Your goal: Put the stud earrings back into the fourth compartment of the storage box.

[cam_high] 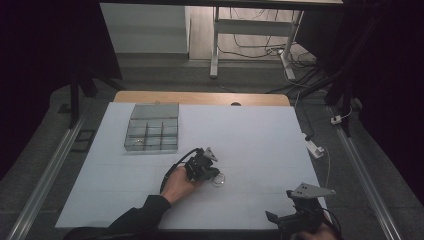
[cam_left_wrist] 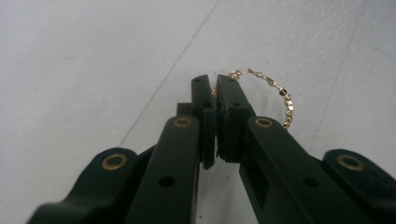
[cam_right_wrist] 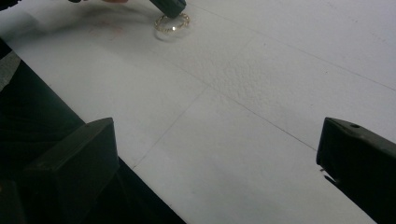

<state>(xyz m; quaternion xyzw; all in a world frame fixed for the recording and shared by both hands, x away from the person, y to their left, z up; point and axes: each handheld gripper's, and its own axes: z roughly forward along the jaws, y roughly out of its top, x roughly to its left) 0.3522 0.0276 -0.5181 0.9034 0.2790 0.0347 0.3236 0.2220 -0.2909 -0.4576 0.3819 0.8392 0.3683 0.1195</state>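
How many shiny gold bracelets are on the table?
1. The gold beaded bracelet lies on the white table, pinched at its edge by the left gripper. More may hide in the compartment box.

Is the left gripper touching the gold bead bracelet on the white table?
Touching. In the left gripper view the left gripper has its jaws shut on the gold bead bracelet: the chain runs in between the pads, and the rest loops out to the side.

Bare table (cam_high: pixel 260 150) around; compartment box (cam_high: pixel 151 134) far-left.

One gold bracelet (cam_left_wrist: pixel 273 93), one compartment box (cam_high: pixel 151 128), two tongs (cam_high: pixel 214 172)
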